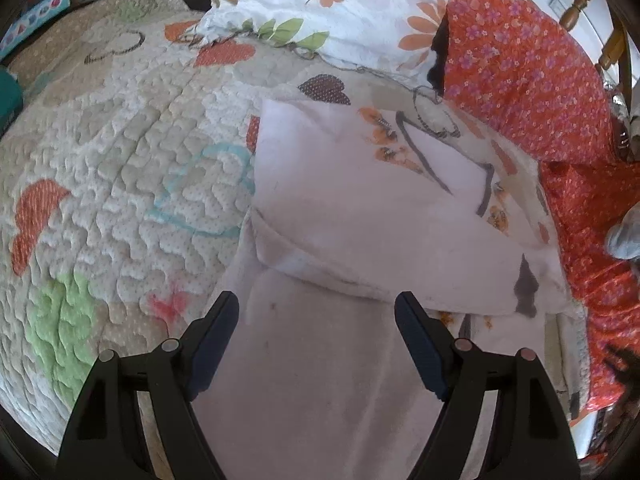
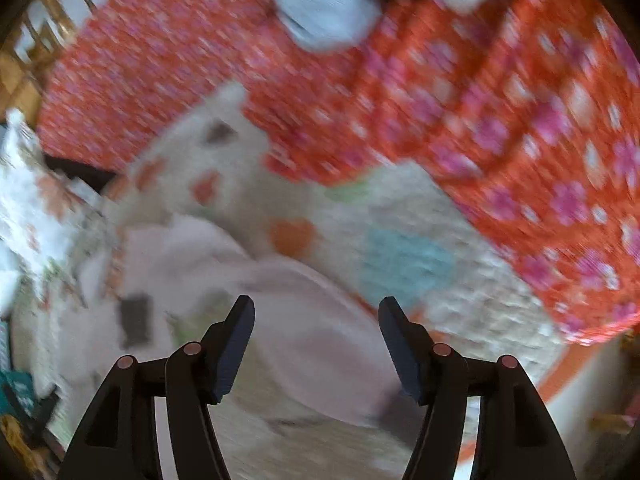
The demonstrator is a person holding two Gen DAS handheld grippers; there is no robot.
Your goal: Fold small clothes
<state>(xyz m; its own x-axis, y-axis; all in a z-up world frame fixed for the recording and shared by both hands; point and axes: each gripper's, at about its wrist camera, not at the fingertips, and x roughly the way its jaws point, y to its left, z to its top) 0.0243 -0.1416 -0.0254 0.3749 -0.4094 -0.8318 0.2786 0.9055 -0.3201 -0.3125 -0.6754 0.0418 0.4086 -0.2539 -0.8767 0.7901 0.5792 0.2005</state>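
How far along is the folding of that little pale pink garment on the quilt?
One fold looks done: the upper part of the pink garment lies doubled over its lower part on the quilt. Nothing is in hand; the left gripper and right gripper both hover over it with jaws open and empty. The lower part is unfolded, so at least one more fold seems left.

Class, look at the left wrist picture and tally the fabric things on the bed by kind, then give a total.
Pale pink garment: 1
Quilted patchwork cover: 1
White floral pillow: 1
Red floral cloth: 1
Total: 4
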